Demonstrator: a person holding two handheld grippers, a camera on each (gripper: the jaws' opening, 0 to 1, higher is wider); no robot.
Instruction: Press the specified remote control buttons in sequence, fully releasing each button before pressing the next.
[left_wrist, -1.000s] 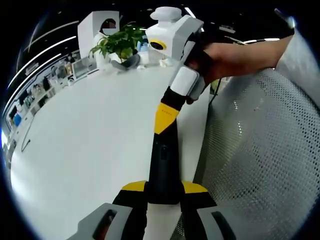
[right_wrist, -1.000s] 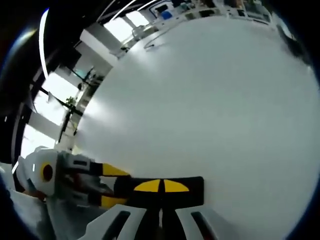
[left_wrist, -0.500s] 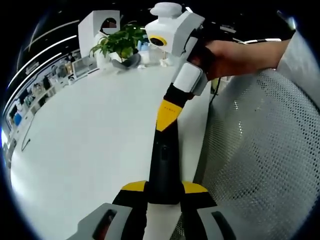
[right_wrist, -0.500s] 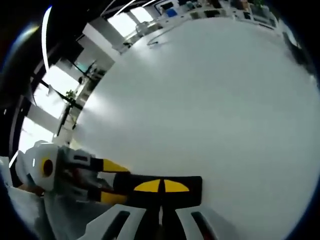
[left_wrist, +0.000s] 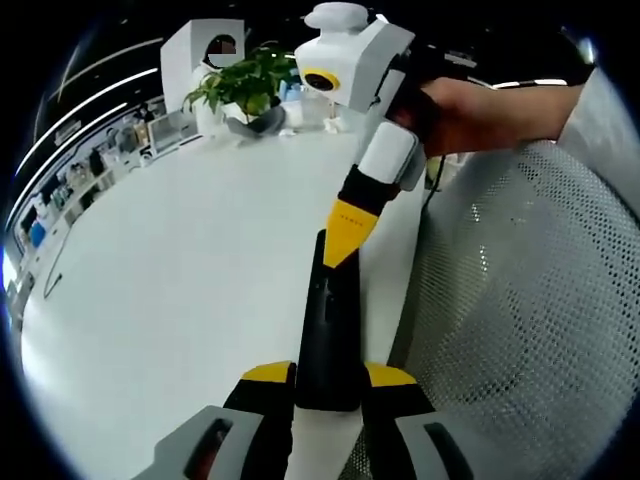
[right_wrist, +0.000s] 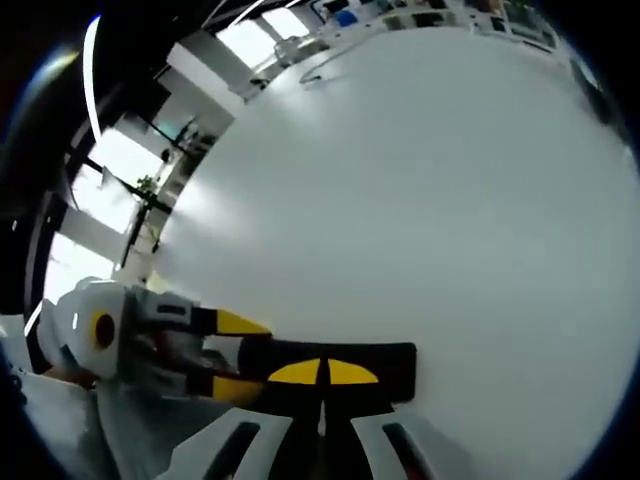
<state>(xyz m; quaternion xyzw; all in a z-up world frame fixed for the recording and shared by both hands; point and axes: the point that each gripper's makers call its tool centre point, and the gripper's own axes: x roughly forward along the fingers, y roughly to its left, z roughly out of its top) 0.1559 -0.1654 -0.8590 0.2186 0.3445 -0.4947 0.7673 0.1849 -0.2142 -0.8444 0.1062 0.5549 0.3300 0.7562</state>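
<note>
The left claw (left_wrist: 328, 385) is clamping the near end of a black remote control (left_wrist: 329, 318), its two yellow-tipped jaws pressing against the remote's sides. The remote is lying flat on the white table (left_wrist: 170, 270), close to the table's edge, where a chair's grey mesh back (left_wrist: 520, 330) is standing just beside the table. It is stretching away from the left claw toward the far end of the table.

In the left gripper view, the right claw (left_wrist: 349, 228) is coming down from above with its yellow tips drawn together into a single point. That point is meeting the far end of the remote's top face; whether it is pressing a button there is too small to tell. A person's hand (left_wrist: 460, 105) is gripping the white body of that tool, with a pale sleeve (left_wrist: 605, 110) showing behind it.

In the right gripper view, the right claw (right_wrist: 322, 372) is sitting with its tips together on the remote control (right_wrist: 395, 368), which is running crosswise beneath them. The left claw (right_wrist: 235, 355) is reaching in from the side, its yellow tips flanking the remote's end.

At the far end of the table a green potted plant (left_wrist: 240, 88) is standing next to a white box-shaped object (left_wrist: 195, 55).
</note>
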